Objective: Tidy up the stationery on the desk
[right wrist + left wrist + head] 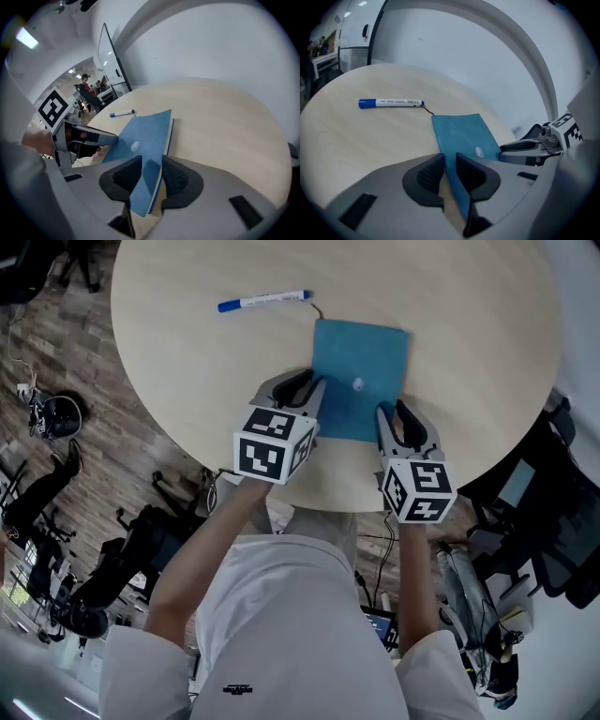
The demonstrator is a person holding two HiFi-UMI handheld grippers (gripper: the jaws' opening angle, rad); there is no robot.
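Observation:
A blue notebook (pixel 361 371) lies on the round pale wooden table (pixel 187 362), with a small white spot on its cover. My left gripper (pixel 302 393) is at its near left corner. In the left gripper view the notebook's (pixel 464 133) edge runs between the jaws of that gripper (pixel 449 164), which are closed on it. My right gripper (pixel 398 413) is at the near right corner. In the right gripper view the notebook (pixel 145 136) passes slantwise between its jaws (pixel 151 168), with a gap at one pad. A blue-capped marker (pixel 264 301) lies beyond the notebook.
The table's near edge runs just under both grippers. Office chairs (pixel 553 521) and bags (pixel 122 559) stand on the floor around the person. In the left gripper view a white wall rises behind the table, and the marker (pixel 391 102) lies left of the notebook.

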